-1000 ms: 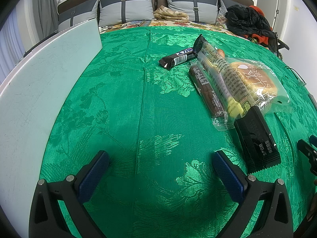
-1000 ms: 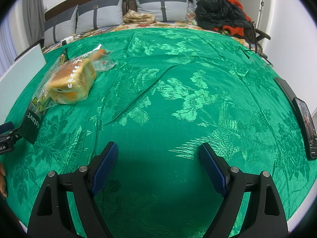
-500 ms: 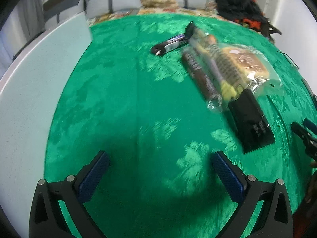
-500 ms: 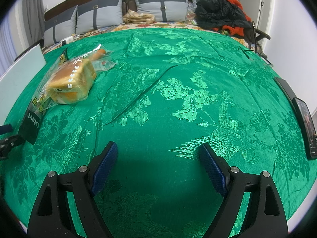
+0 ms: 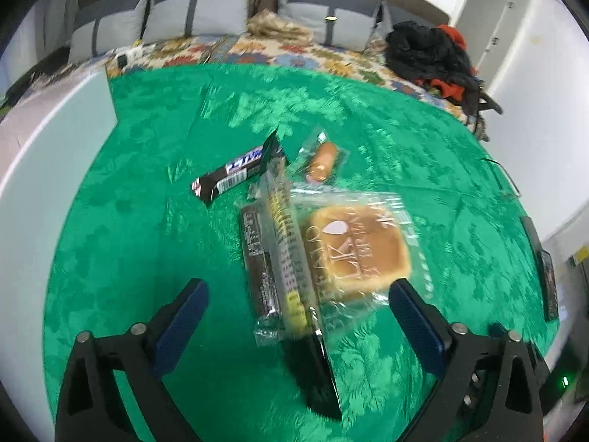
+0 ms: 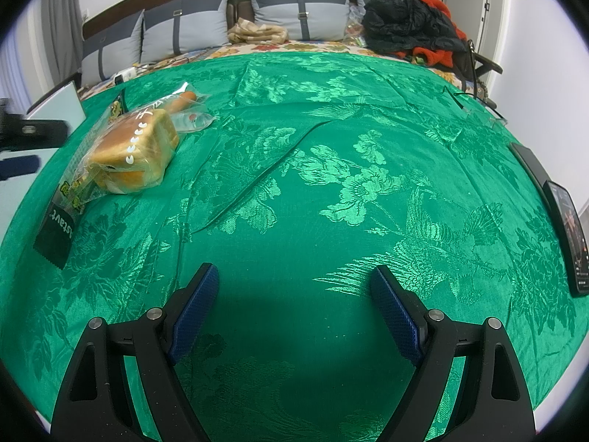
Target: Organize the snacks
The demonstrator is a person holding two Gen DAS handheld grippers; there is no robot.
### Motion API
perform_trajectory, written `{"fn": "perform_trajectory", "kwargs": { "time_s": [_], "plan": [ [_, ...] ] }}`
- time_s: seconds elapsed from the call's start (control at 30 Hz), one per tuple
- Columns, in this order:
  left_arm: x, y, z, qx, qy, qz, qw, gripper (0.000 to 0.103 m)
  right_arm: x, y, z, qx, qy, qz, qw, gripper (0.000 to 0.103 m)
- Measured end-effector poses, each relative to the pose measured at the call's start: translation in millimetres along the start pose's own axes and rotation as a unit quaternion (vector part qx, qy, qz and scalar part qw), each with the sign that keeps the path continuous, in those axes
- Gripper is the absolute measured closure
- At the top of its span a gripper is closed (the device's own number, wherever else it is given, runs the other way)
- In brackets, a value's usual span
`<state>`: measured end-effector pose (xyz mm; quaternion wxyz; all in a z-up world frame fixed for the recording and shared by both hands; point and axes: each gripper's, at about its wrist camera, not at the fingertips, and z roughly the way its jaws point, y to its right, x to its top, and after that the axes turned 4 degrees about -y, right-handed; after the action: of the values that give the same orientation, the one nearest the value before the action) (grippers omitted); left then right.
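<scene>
1. Compared with 1 second ago, the snack cluster is seen lower and nearer the centre of the left wrist view; the long packets now lie between the fingers of the left gripper (image 5: 298, 326), where bare cloth was seen before.
2. The left gripper's jaws are wide and closing; no pad is seen pressing on a packet.
3. The right wrist view is unchanged: the right gripper (image 6: 294, 305) is held wide over the bare green cloth (image 6: 331, 169), nothing between its fingers.
4. In the left view, the bagged bread (image 5: 359, 248) lies right of centre, touching the clear cracker sleeve (image 5: 285, 235); the brown wafer pack (image 5: 257, 261) lies against the sleeve's left side.
5. The black sachet (image 5: 316, 372) lies at the near end of the sleeve.
6. The dark chocolate bar (image 5: 235, 175) and the wrapped sausage (image 5: 323, 160) lie just beyond the cluster.
7. A pale board (image 5: 48, 184) stands at the left edge; whether it belongs to a container cannot be told.
</scene>
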<state>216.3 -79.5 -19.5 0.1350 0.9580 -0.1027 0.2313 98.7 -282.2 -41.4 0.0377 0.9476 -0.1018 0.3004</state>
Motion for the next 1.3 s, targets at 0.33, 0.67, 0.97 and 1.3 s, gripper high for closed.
{"fn": "perform_trajectory", "kwargs": {
  "time_s": [0.33,0.67,0.97,1.3],
  "plan": [
    [-7,5,12,-0.040,-0.010,0.011,0.9991,0.089,0,0,0,0.000,0.000,0.000,1.000,0.016],
    [-37,-63,-33,-0.005,-0.005,-0.018,0.9998,0.099,0,0,0,0.000,0.000,0.000,1.000,0.016],
    [-46,-85,-44,0.050,0.011,-0.002,0.9987,0.003,0,0,0,0.000,0.000,0.000,1.000,0.016],
    [-42,-97,6,0.127,-0.033,0.023,0.9911,0.003,0,0,0,0.000,-0.001,0.000,1.000,0.016]
  ]
}}
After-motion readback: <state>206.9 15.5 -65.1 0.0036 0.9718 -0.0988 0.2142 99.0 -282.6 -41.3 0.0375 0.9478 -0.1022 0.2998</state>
